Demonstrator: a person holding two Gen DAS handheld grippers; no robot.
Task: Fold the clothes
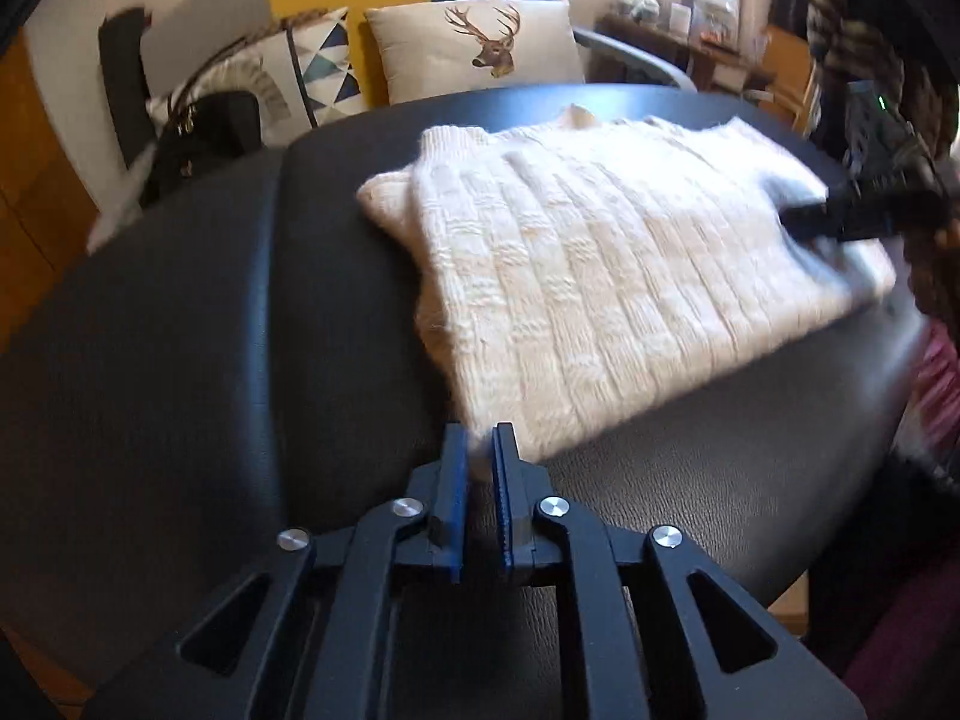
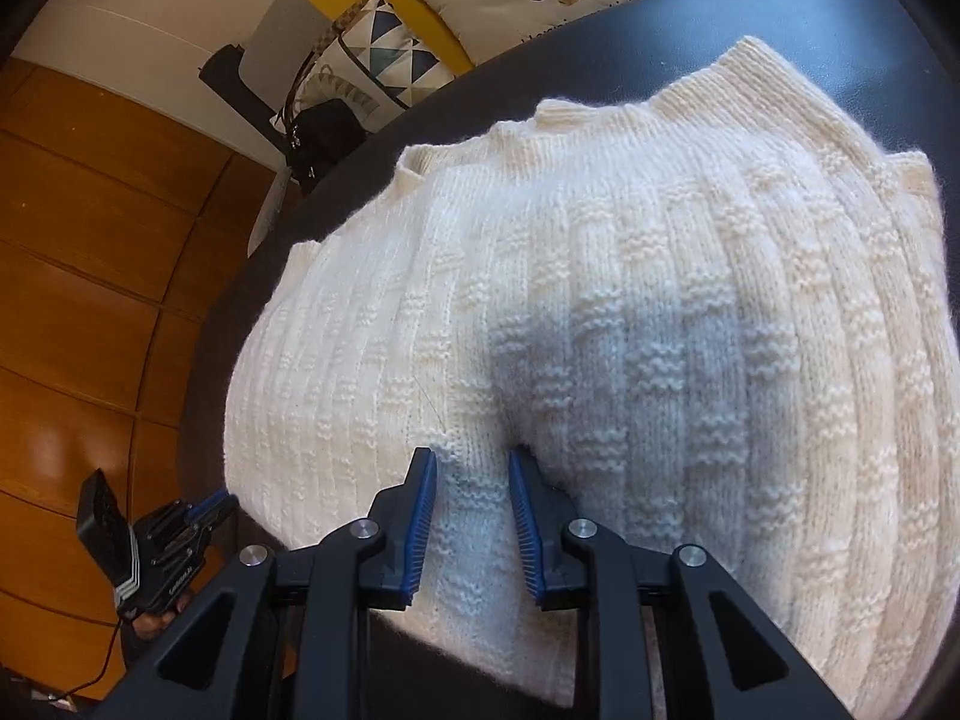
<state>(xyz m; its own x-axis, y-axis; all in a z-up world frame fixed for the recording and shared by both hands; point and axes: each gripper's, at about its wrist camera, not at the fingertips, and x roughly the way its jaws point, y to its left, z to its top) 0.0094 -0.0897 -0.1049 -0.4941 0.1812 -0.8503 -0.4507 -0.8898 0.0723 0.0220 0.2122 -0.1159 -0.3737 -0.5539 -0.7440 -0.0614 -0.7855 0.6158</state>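
Note:
A cream ribbed knit sweater lies folded on a round black table. In the left wrist view my left gripper is shut on the sweater's near corner, with white knit pinched between the blue pads. The right gripper shows blurred at the sweater's far right edge. In the right wrist view the sweater fills most of the picture, and my right gripper is shut on a raised ridge of knit at its near edge. The left gripper sits at the sweater's left corner.
Beyond the table stand a deer-print cushion, a triangle-patterned cushion and a black handbag. Wooden floor shows off the table's left edge. A person's pink striped clothing is at the right. Bare black tabletop lies left of the sweater.

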